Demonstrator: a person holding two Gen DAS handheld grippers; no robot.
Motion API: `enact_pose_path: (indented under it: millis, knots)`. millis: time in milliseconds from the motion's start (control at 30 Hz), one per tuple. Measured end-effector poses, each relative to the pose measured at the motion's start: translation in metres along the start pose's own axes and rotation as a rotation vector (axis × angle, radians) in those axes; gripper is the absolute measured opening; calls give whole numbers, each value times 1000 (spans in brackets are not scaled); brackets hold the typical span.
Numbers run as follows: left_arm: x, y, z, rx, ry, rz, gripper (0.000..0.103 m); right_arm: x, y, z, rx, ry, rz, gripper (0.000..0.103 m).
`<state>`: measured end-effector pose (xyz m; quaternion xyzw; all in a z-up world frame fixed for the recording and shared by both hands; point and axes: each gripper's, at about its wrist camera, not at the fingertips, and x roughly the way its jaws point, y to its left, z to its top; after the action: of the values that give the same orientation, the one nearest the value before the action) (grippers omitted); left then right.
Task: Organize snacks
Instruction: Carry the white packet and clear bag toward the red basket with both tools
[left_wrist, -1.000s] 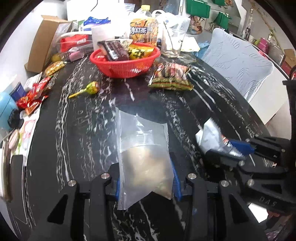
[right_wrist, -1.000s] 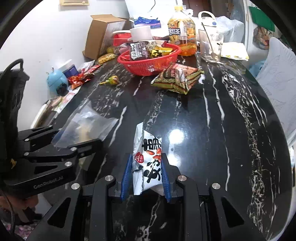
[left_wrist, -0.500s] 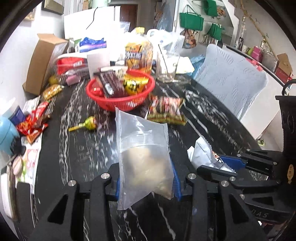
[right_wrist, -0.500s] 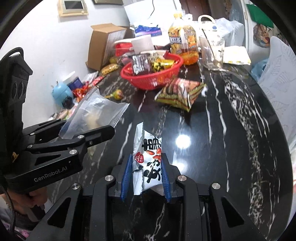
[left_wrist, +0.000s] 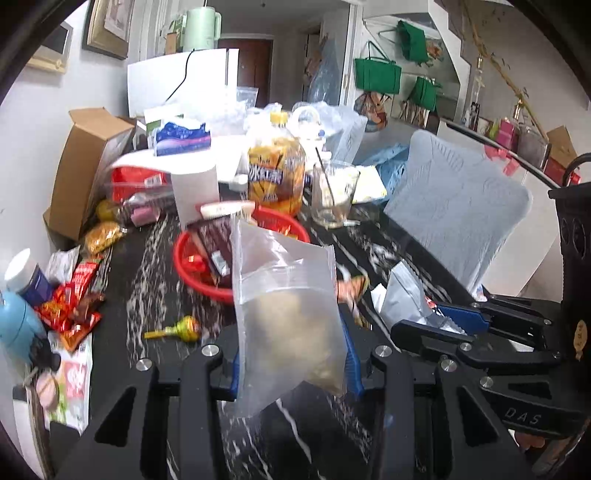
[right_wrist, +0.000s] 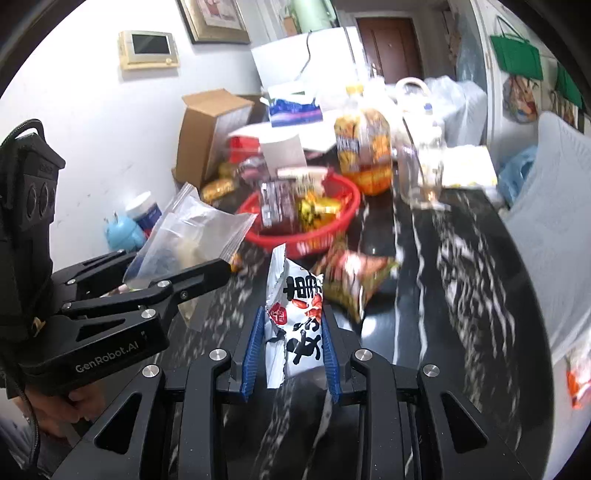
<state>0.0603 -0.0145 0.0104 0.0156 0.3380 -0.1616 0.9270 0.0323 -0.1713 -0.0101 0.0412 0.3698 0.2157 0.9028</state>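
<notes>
Left wrist view: my left gripper (left_wrist: 291, 360) has its jaws clenched on a clear zip bag (left_wrist: 286, 314), held above the black marbled worktop (left_wrist: 147, 288); the red basket (left_wrist: 184, 266) sits at 11 o'clock. Right wrist view: my right gripper (right_wrist: 291, 350) grips a white peanut packet (right_wrist: 295, 321) between its jaws; the basket (right_wrist: 321, 236) lies at 12 o'clock.

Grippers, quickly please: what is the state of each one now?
Left gripper: closed on the clear zip bag.
Right gripper: closed on the white snack packet.
</notes>
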Motion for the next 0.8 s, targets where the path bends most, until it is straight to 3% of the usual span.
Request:
enact_pose_path:
  millis: [500,800]
  knots:
    - [14,18,88,-19,-168,-18,40,2,-13,92,-72,-147,-66,29]
    - [44,45,123,-59,-191,35,40,23,-21,144,-83,-196,-58,30]
